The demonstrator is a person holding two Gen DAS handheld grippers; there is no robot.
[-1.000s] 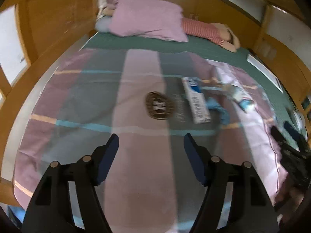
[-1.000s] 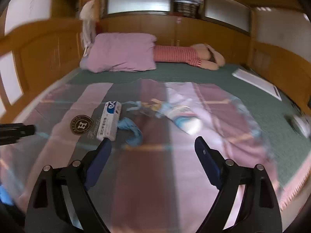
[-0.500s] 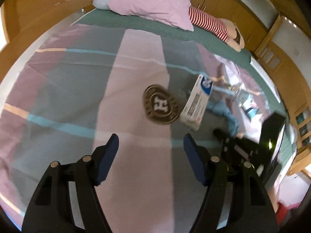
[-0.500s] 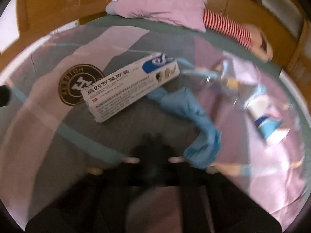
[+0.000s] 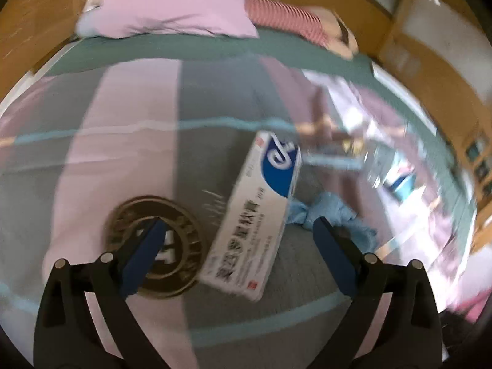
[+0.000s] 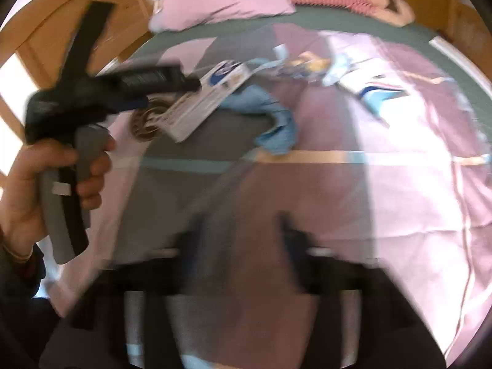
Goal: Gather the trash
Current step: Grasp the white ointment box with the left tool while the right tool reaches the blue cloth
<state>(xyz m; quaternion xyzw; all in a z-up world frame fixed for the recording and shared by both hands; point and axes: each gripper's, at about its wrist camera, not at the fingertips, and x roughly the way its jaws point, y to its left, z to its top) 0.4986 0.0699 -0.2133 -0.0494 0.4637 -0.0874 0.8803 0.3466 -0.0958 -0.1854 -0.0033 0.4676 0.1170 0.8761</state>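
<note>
A white and blue medicine box (image 5: 258, 218) lies on the striped bedspread. My left gripper (image 5: 238, 233) is open, its blue fingertips on either side of the box's near half, just above it. A crumpled blue cloth (image 5: 335, 215) lies right of the box, and clear plastic wrappers (image 5: 384, 166) lie beyond. In the right wrist view the box (image 6: 206, 101), blue cloth (image 6: 270, 120) and wrappers (image 6: 363, 83) lie ahead. My right gripper (image 6: 243, 233) is blurred and looks open and empty, well short of the cloth. The left gripper (image 6: 172, 83) reaches the box there.
A round brown logo patch (image 5: 156, 246) is printed on the bedspread under my left finger. A pink pillow (image 5: 178, 3) and a striped doll (image 5: 295, 18) lie at the head of the bed. Wooden panels (image 5: 30, 30) surround the bed.
My left gripper has moved forward and right until its fingers straddle the box. My right gripper has pulled back from the cloth and swung; its view is blurred.
</note>
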